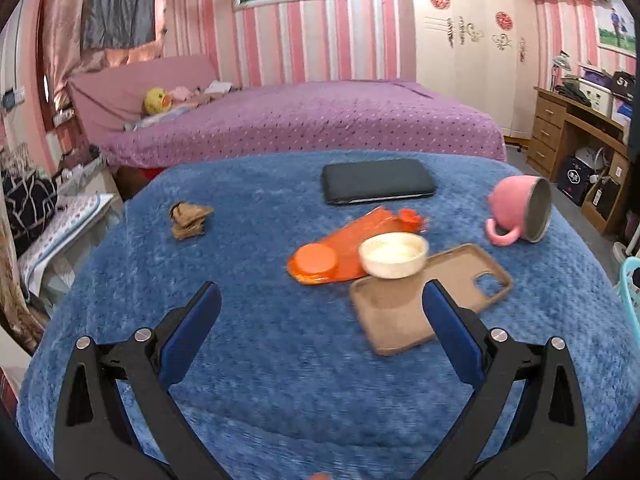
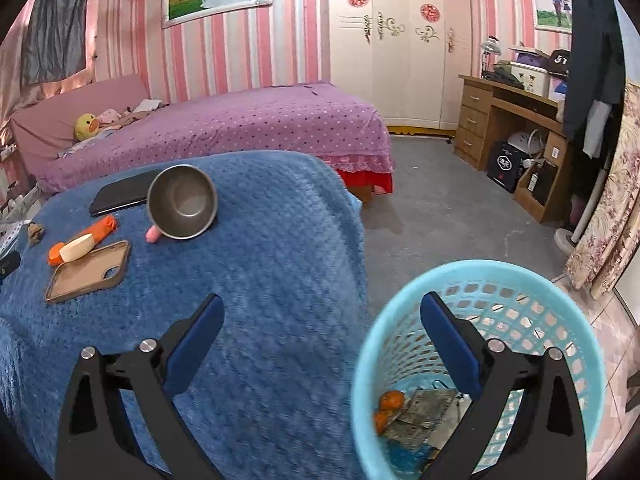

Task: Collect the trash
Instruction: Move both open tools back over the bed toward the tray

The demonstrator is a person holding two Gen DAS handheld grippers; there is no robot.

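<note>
A crumpled brown paper scrap (image 1: 189, 219) lies at the far left of the blue blanket (image 1: 260, 340). An orange plastic wrapper (image 1: 352, 244) lies mid-table, with a small white cup (image 1: 393, 255) on it. My left gripper (image 1: 320, 300) is open and empty, low over the blanket, short of the wrapper. My right gripper (image 2: 322, 316) is open and empty above the table's right edge and the light blue trash basket (image 2: 384, 320), which holds orange peel (image 2: 390, 400) and paper. The wrapper (image 2: 102, 229), the cup (image 2: 78, 248) and the scrap (image 2: 35, 233) show far left in the right wrist view.
A brown phone case (image 1: 424, 300), a tipped pink mug (image 1: 520, 210) and a black tablet (image 1: 378, 186) lie on the blanket. A purple bed (image 1: 312, 120) stands behind. A wooden desk (image 2: 516, 120) and grey floor (image 2: 440, 216) are to the right.
</note>
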